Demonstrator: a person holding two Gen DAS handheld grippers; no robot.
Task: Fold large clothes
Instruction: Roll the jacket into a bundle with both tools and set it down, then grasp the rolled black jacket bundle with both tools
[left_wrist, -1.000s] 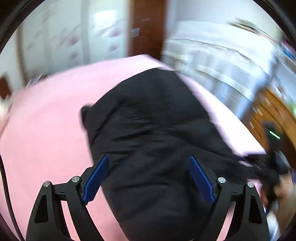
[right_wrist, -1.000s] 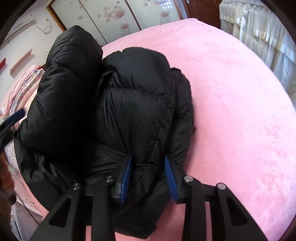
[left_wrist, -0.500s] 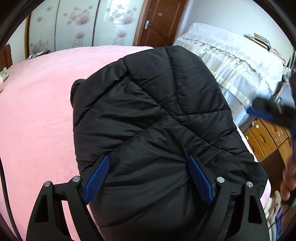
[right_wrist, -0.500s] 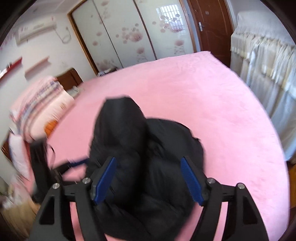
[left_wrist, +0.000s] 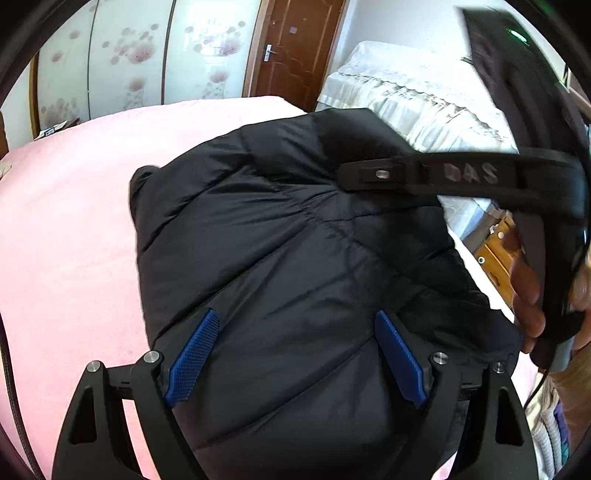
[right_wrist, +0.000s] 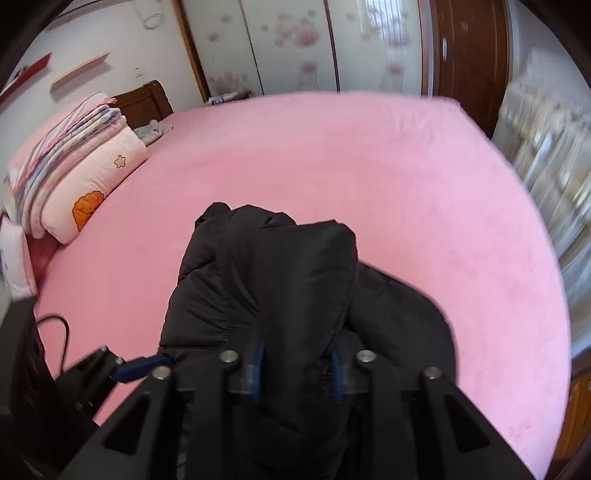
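So on the left you've got the left gripper (left_wrist: 293, 360), black frame with blue ribbed pads, spread wide over the black quilted puffer jacket (left_wrist: 295, 240). The padding bulges up between the jaws, but I can't tell if the pads actually press on it. The jacket sits bundled in a thick heap near the close edge of the pink plush bedspread (right_wrist: 369, 166). A stack of folded pink quilts (right_wrist: 77, 162) sits well apart at the head of the bed.

Over to the right, the right gripper (right_wrist: 297, 373) has just been closing, and its jaws now pinch a fat fold of the jacket between the blue pads.

My read: this is mid-fold, with one panel grabbed and about to be carried over. The next move probably calls for lifting that fold clear and laying it across the bundle while the left side pins the rest, since puffy stuff like this loves to spring back open.
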